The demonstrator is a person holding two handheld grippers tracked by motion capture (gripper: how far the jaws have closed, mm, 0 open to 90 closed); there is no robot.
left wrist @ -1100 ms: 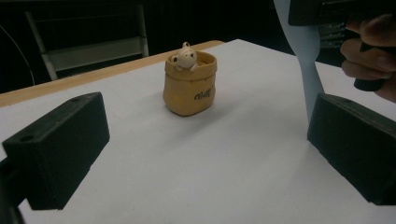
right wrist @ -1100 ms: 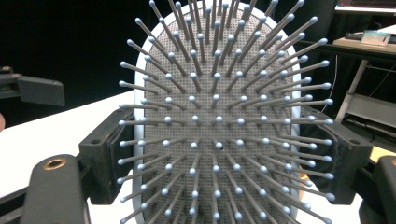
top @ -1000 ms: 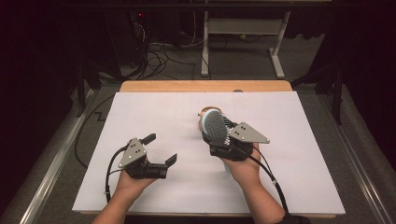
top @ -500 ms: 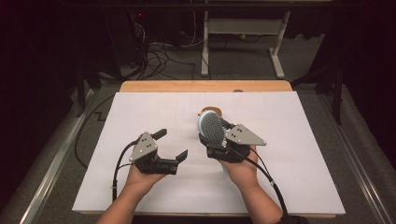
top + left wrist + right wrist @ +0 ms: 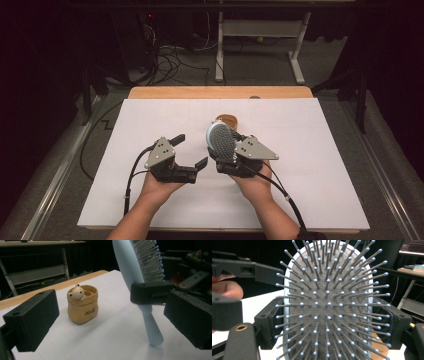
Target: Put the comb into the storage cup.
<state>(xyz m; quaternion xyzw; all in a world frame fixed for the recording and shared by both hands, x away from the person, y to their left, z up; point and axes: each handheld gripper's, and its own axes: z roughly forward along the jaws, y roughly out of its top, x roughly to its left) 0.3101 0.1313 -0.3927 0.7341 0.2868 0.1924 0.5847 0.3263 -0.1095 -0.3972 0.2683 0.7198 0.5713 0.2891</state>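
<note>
hairbrush (image 5: 220, 140) stands in my right gripper (image 5: 231, 159) in the high view, jaws clamped on its sides so the head rises upright with the bristles facing me; held this way the handle hangs free below. my left gripper (image 5: 191, 150) sits just beside it with jaws spread and nothing between them, probably lined up to take that free handle. behind the brush a small tan pot (image 5: 227, 120) rests on the white table sheet (image 5: 310, 165).

left gripper view: my own black jaws stand wide at both edges, the pale blue handle (image 5: 151, 325) hanging between them but untouched, its tip just above the sheet. the pot (image 5: 82, 304), with a little animal figure at its rim, stands well apart behind.

right gripper view: the bristle pad (image 5: 329, 302) faces the camera, my two jaws pressing on either edge of the head, which keeps it from twisting.
</note>
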